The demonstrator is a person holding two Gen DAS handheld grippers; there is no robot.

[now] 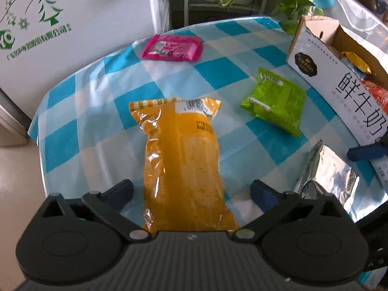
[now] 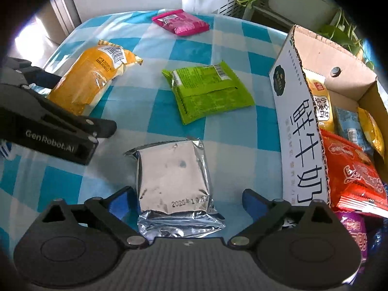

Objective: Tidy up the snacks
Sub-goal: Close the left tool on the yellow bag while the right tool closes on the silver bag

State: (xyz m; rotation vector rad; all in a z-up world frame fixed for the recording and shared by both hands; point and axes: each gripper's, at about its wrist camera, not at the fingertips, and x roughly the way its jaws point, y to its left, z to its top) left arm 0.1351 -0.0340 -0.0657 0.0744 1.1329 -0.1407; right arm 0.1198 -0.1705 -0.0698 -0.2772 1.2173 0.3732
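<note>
My left gripper (image 1: 191, 192) is open, its fingers on either side of the near end of a long orange snack bag (image 1: 179, 155) lying on the checked tablecloth; it also shows in the right wrist view (image 2: 89, 77). My right gripper (image 2: 188, 202) is open around a silver foil packet (image 2: 174, 184), also seen in the left wrist view (image 1: 325, 172). A green packet (image 2: 206, 92) and a pink packet (image 2: 181, 21) lie further back. A cardboard box (image 2: 300, 131) at the right holds several snack bags.
The round table has a blue and white checked cloth (image 1: 97, 111). Its edge drops off at the left. A white appliance (image 1: 72, 24) and potted plants (image 1: 298, 7) stand behind the table. The left gripper body (image 2: 48, 126) lies to the left of the silver packet.
</note>
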